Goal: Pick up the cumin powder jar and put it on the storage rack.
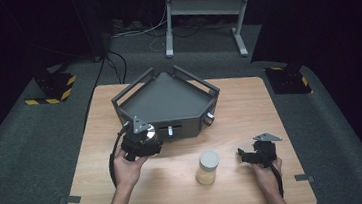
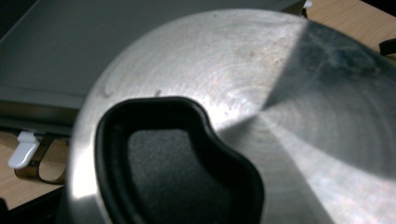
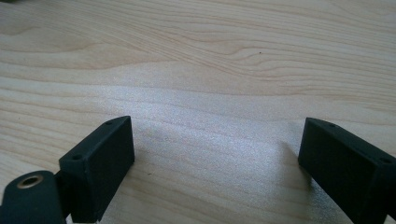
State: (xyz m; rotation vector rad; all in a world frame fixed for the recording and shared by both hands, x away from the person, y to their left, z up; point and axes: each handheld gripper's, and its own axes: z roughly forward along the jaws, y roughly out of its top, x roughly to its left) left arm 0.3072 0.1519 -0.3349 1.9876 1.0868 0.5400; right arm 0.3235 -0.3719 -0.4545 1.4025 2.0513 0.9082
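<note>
My left gripper (image 1: 143,137) hovers at the front left corner of the dark grey tray (image 1: 161,101), shut on a round brushed-metal lid (image 1: 147,131). In the left gripper view that lid (image 2: 261,93) sits very close and hides the jaws; a black-rimmed recess (image 2: 173,177) is set into it. A jar (image 1: 208,167) of yellowish contents with a pale top stands on the table near the front. To its right, my right gripper (image 1: 244,155) rests low over the wood and points toward the jar. Its jaws are open (image 3: 215,163) with bare table between them.
The grey tray (image 2: 65,46) has raised rails, a white latch (image 2: 21,150) on its front wall and a round knob (image 1: 210,119) at its right corner. Beyond the table are grey carpet, a white desk frame (image 1: 205,9) and yellow-black striped floor blocks (image 1: 54,89).
</note>
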